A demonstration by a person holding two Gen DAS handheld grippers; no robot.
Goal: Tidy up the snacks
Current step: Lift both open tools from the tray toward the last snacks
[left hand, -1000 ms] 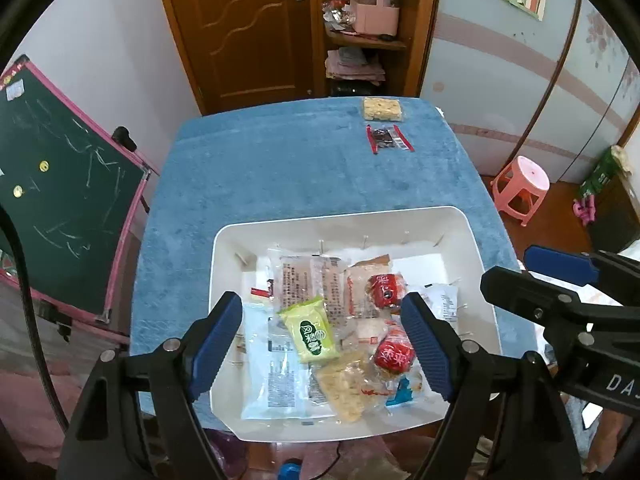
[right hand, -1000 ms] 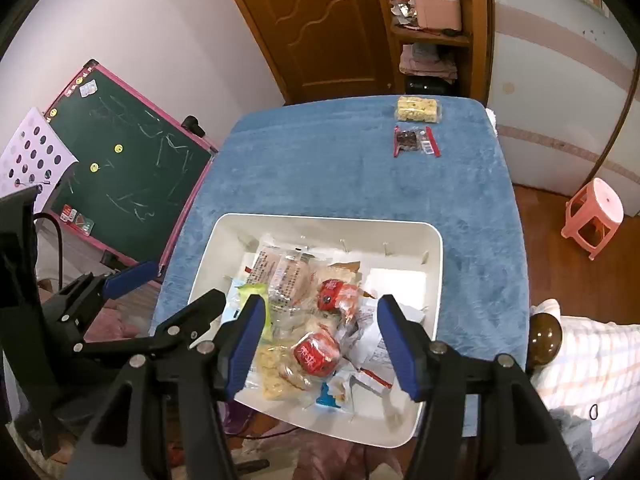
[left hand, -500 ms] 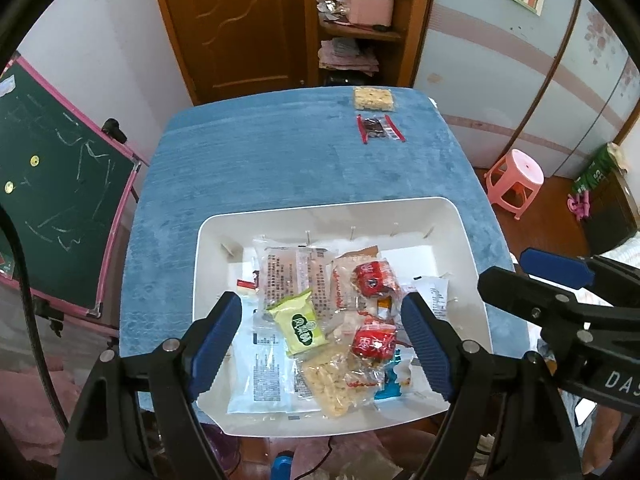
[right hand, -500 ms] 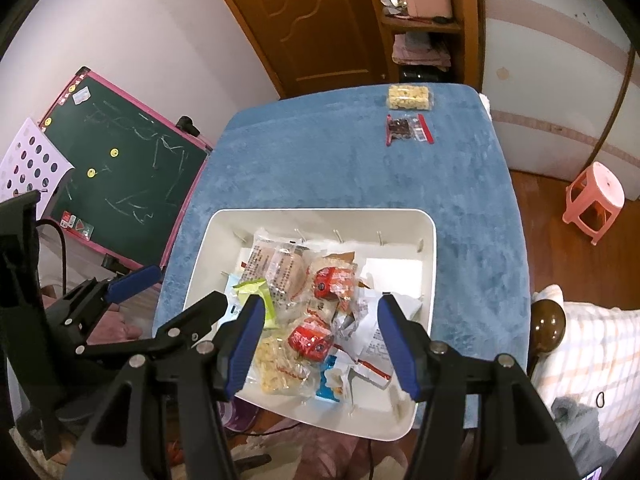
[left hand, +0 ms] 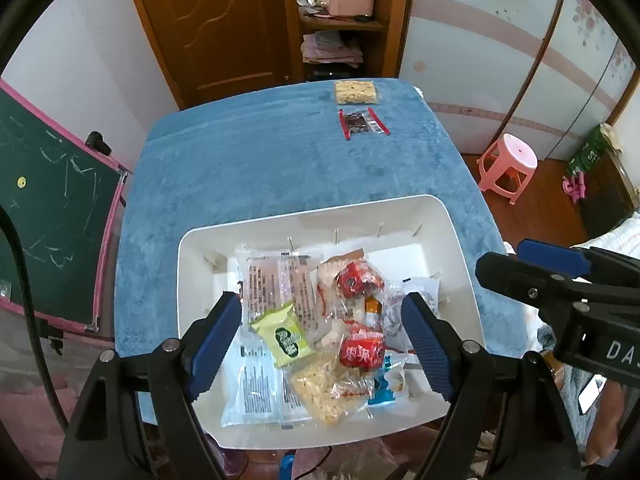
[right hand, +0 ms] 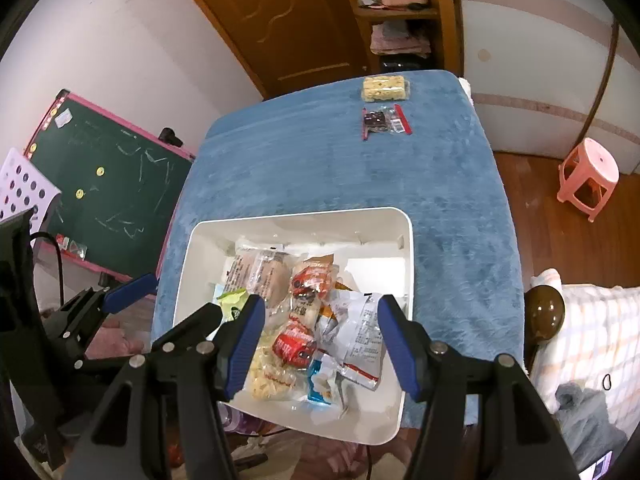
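A white bin [left hand: 452,240] sits at the near edge of the blue table [left hand: 260,160] and holds several snack packets: a green one [left hand: 286,338], two red ones [left hand: 362,354], a long clear one [left hand: 280,280] and a yellow crispy one [left hand: 324,392]. My left gripper [left hand: 322,308] hovers open above them with nothing between its pads. My right gripper [right hand: 320,308] hangs open, narrower, over the red packet [right hand: 294,344] and a white packet [right hand: 360,332], gripping nothing. At the far edge lie a yellow cracker bar [left hand: 356,92] and a dark red-edged packet [left hand: 362,122].
A green chalkboard [left hand: 48,200] leans at the table's left side. A pink stool [left hand: 508,160] stands on the wooden floor to the right. A brown door and a shelf are behind the table. Bedding [right hand: 592,320] lies at the near right.
Both grippers have drifted slightly over the bin, and the right one has rolled a little. Their jaw widths look the same and no packet has moved.
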